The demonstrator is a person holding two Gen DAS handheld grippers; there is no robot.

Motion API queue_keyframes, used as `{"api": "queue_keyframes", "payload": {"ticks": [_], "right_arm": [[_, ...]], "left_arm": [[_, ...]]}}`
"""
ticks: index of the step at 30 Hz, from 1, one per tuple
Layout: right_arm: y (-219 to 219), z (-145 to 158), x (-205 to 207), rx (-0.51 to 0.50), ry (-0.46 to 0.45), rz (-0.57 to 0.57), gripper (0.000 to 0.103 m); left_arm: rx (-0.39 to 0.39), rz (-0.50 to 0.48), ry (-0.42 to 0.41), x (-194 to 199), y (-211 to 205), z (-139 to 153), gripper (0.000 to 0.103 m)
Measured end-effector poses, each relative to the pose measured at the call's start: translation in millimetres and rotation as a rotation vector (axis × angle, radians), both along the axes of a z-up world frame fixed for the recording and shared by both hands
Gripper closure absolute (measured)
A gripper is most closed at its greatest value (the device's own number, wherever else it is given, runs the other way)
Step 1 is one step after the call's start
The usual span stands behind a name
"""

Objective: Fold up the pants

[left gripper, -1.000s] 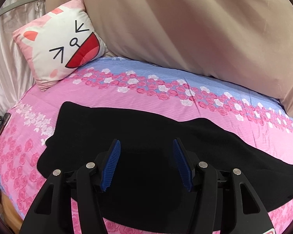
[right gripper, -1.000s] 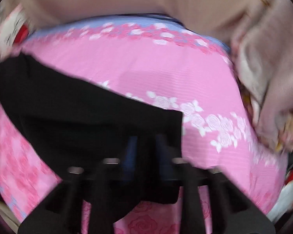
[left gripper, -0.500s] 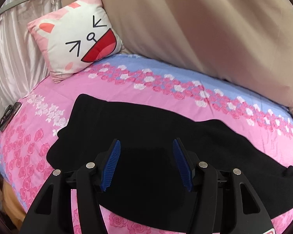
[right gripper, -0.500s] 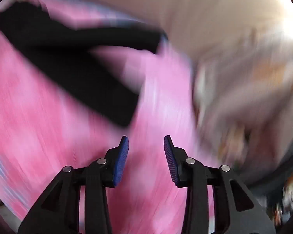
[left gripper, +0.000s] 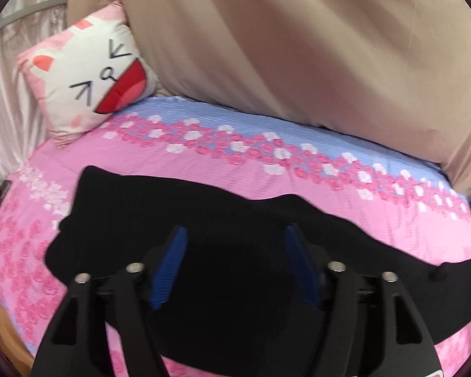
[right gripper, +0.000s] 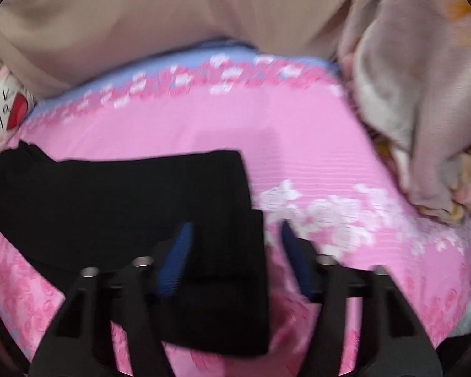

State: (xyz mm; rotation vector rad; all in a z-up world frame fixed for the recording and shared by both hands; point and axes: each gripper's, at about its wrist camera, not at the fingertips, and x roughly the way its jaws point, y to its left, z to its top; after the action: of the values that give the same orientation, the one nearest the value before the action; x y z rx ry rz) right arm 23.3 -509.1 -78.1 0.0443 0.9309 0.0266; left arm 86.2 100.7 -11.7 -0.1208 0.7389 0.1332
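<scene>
On the pink floral bed (left gripper: pixel 204 169), black pants (left gripper: pixel 235 220) lie flat, stretching left to right. Left gripper (left gripper: pixel 235 235) hovers above them, fingers just widened and empty; right gripper (right gripper: pixel 235 231) straddles the right-hand end (right gripper: pixel 229 251), fingers apart, gripping nothing.

Both wrist cams look down close; share pants (left gripper: pixel 235 282), cat pillow (left gripper: pixel 91 84).

A cat-face cushion (left gripper: pixel 88 84) leans on beige drapery (left gripper: pixel 314 47) atop the pink floral bedsheet (left gripper: pixel 235 172), perhaps slightly blurred.
</scene>
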Motion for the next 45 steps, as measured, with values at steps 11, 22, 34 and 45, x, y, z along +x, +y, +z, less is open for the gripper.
{"api": "queue_keyframes", "payload": {"ticks": [11, 22, 34, 45], "right_arm": [[-14.1, -9.4, -72.9, -0.054, 0.066, -0.141, 0.085], [158.1, 94.4, -4.1, 0.003, -0.221, 0.181, 0.055], [452.5, 19.6, 176.0, 0.011, -0.046, 0.741, 0.056], [530.7, 15.3, 226.2, -0.018, -0.104, 0.743, 0.103]], "left_arm": [[-0.027, 0.128, 0.06, -0.2, 64.5, -30.9, 0.036], [-0.041, 0.059, 0.077, 20.1, 52.8, -47.9, 0.036], [0.047, 0.019, 0.019, 15.8, 77.6, -47.5, 0.036], [0.033, 0.014, 0.043, 38.3, 116.1, -67.0, 0.036]]}}
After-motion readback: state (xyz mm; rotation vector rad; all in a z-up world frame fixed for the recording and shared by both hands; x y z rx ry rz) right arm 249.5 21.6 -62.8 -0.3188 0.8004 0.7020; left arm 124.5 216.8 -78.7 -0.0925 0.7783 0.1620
